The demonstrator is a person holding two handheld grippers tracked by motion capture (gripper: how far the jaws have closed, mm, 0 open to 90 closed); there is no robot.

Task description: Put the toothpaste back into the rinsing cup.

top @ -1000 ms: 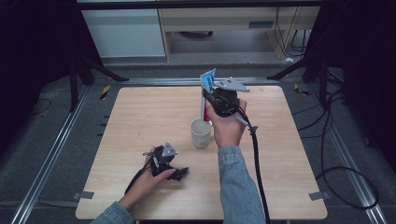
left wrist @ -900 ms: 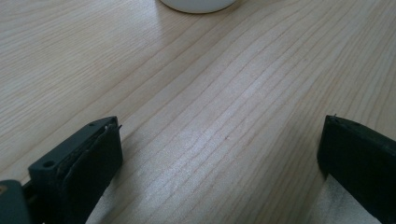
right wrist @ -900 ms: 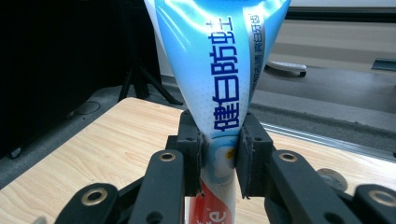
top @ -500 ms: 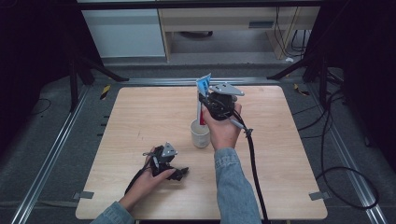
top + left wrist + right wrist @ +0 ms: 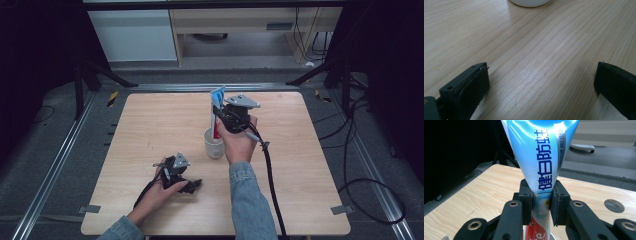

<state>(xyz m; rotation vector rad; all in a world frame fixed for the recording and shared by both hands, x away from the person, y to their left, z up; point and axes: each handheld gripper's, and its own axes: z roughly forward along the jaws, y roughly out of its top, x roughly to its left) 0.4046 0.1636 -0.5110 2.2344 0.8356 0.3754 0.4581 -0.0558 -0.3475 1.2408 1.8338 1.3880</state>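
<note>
While the left gripper gapes, right gripper jaws clamp the toothpaste tube.

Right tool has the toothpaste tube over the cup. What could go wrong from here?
The right tool pinches the soft toothpaste tube mid-body, so it may squeeze or slip. The white cup stands free on the table and the tube could tip it. The left tool rests open, away from the cup, unable to steady it.

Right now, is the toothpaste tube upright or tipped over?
Upright. The right gripper is shut on the toothpaste tube, flat crimped end up, lower end pointing down over the white cup. Whether it touches the cup's bottom: cannot tell.
</note>
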